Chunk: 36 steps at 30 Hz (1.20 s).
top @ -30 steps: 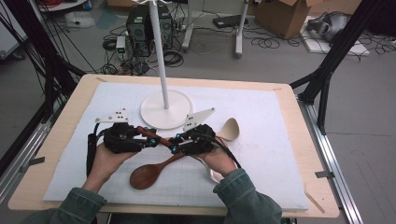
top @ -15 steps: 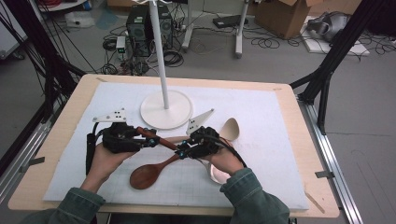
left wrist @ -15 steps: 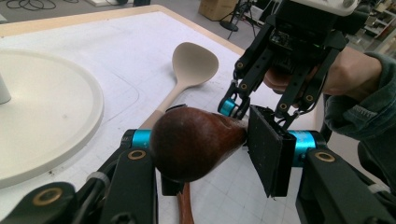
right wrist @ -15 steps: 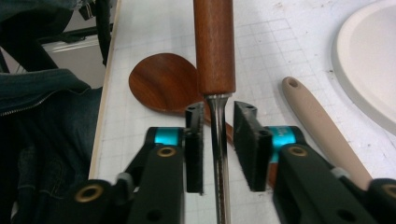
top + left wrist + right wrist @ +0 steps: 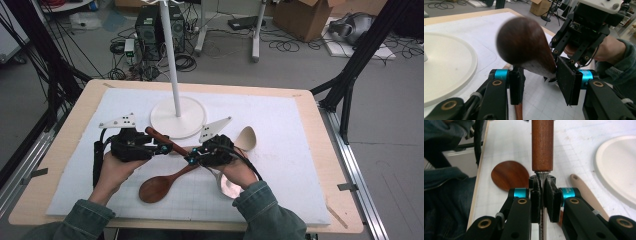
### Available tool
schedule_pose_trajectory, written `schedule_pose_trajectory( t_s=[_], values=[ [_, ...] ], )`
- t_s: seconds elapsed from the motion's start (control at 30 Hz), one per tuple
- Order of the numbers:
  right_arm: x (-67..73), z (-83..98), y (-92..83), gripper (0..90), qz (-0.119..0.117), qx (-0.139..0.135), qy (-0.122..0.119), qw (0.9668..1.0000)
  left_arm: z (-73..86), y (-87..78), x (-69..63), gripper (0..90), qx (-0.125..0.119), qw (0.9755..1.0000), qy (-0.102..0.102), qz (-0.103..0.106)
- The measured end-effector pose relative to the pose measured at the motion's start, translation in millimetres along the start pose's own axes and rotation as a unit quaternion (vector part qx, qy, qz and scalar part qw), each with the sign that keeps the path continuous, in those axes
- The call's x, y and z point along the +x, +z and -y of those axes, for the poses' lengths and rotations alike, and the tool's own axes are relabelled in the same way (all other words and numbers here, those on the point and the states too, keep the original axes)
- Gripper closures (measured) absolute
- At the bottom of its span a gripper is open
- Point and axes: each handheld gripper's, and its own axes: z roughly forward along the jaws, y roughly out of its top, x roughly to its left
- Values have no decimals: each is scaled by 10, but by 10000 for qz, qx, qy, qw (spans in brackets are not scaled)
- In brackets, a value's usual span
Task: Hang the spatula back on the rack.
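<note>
Two grippers meet near the middle of the white mat (image 5: 300,150), and between them I have one wooden-handled tool (image 5: 162,140) held off the surface, slanting from upper left down toward the right hand. My left gripper (image 5: 159,148) grips the fat red-brown handle; in the left gripper view the handle (image 5: 524,42) sits between the pads and bears on the right-hand pad (image 5: 566,82). My right gripper (image 5: 192,159) has just been closing, and in the right gripper view its pads pinch the thin metal shaft (image 5: 541,176) just below the handle's end. A dark wooden spoon (image 5: 155,187) lies on the mat directly under the right gripper, its handle running up beneath the jaws and its bowl toward the near edge. A pale spoon (image 5: 247,137) lies just beyond my right hand (image 5: 235,172), close to it. The white round base (image 5: 178,117) of the stand is just behind both grippers, with its pole (image 5: 170,60) rising straight up, so room on the far side is tight. To the right, the mat is bare out to the table edge (image 5: 332,165); to the left, a narrower strip of mat runs to the wooden rim (image 5: 65,145). Both forearms cross the near edge, and the sleeves (image 5: 265,215) cover it there.
</note>
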Motion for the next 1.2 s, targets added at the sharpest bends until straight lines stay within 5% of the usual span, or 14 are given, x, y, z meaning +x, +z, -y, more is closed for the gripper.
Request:
schedule_pose_trajectory(
  t_s=[0.43,0.77,0.9,1.2],
  values=[
    [59,-104,-4,841,246,-455,267,9983,-152,67,-75,636,84,9999,62,-20],
    [43,-92,-31,822,-9,-483,312,9983,-188,36,-54,689,117,9993,-44,344],
    [1,-49,-12,803,-214,-302,377,9986,-216,-12,-31,709,27,9986,-107,508],
    [-10,-56,-16,831,-183,-483,336,9981,-301,-44,-35,722,-89,9984,-67,558]
  ],
)
